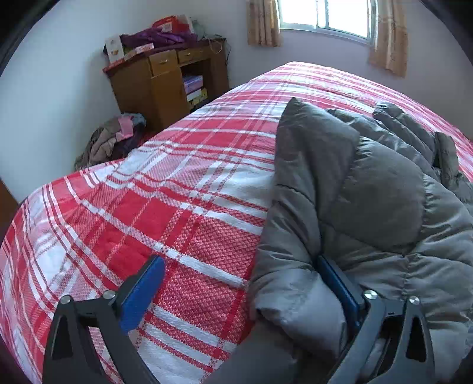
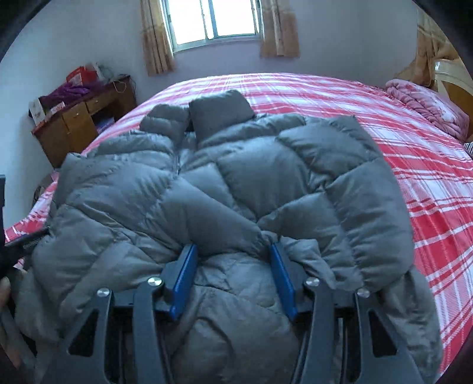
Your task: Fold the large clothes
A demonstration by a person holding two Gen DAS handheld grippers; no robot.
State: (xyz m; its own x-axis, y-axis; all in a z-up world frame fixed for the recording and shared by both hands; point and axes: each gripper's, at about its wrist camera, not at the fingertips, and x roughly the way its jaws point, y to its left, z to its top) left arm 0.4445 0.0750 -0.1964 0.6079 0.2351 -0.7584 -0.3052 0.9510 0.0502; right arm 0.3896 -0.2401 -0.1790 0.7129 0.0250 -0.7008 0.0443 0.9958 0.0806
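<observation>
a puffy grey quilted down jacket (image 2: 207, 189) lies spread on the bed, over a red-and-white plaid woven bedspread (image 1: 183, 206). its collar end points toward the far wall with the bright window flanked by tan curtains (image 2: 215, 20), and both sleeves are folded in across the body, meeting near the hem closest to the cameras.

the left tool (image 1: 236, 283) stands with its blue-padded fingers spread wide apart. one pad (image 1: 142, 292) hangs over bare bedspread, clear of the cloth. the other pad (image 1: 340, 292) lies against the jacket's near left edge, with a roll of grey fabric bulging between the two fingers. the pads do not press on it from both sides, so nothing is clamped.

the right tool (image 2: 233, 280) sits over the middle of the hem, its two blue pads partly apart. grey padding swells up between them and the tips of both fingers (image 2: 184, 277) sink into folds of the jacket; whether the pads squeeze the cloth or only rest in it cannot be told from this view.

at the far left edge of the right wrist view, part of the other tool's dark frame and a bit of a hand show, blurred.

beside the bed stands a brown wooden cabinet with drawers (image 1: 165, 79), piled with purple cloth and boxes. a heap of clothes (image 1: 109, 141) lies on the floor next to it. a pink folded quilt (image 2: 428, 106) rests at the far right of the bed.
</observation>
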